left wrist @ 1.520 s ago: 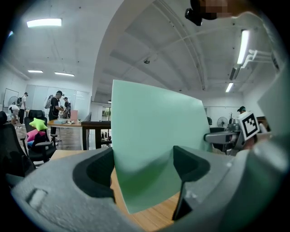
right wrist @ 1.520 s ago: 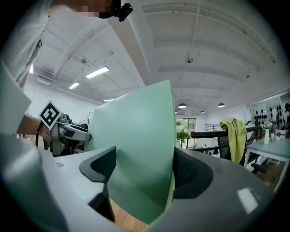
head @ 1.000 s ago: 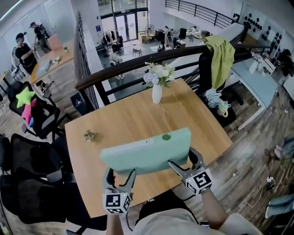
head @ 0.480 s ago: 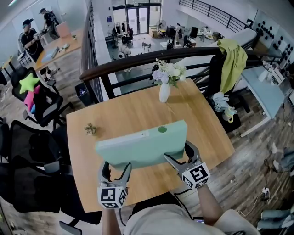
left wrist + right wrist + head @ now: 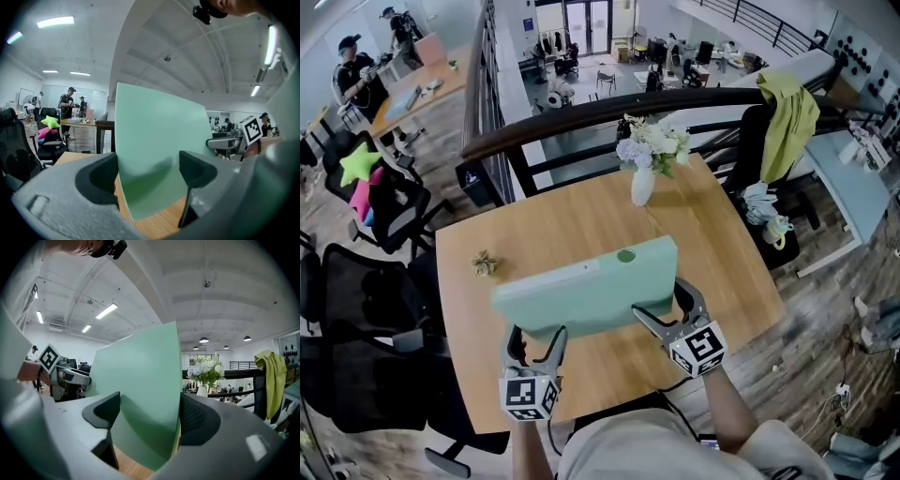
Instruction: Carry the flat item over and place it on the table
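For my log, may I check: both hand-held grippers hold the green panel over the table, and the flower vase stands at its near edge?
No: the head view shows the flower vase at the far edge of the table. The left hand-held gripper and right hand-held gripper do hold the green panel.

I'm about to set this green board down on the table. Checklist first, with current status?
1. Left hand-held gripper shut on the green board: ok.
2. Right hand-held gripper shut on it: ok.
3. Board above the wooden table: ok.
4. Flower vase apart from the board's far edge: ok.
5. Small brown object clear of the board's left end: ok.
6. Gap between board underside and tabletop: cannot tell.
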{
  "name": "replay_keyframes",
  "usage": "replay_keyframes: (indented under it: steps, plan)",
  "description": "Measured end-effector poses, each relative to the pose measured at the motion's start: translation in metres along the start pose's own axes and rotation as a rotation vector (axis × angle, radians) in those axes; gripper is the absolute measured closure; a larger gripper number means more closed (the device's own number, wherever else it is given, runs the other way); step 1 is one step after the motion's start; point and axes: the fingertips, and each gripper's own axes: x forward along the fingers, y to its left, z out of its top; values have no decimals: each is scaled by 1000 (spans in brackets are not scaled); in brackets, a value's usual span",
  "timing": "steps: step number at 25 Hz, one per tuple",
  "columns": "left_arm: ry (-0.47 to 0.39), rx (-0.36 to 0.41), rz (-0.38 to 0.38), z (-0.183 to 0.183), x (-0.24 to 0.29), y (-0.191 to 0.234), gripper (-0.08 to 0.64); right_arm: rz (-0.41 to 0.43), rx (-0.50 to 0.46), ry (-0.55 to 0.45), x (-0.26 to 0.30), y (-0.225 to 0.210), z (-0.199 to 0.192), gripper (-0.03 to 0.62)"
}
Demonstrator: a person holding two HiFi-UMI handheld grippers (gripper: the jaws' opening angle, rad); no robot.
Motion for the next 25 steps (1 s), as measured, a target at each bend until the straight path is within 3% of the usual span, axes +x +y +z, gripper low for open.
replay_keyframes:
  steps: [25]
  plan:
    - [100, -46, 31, -26, 66, 19, 140, 50, 52, 98, 59, -43, -36, 196]
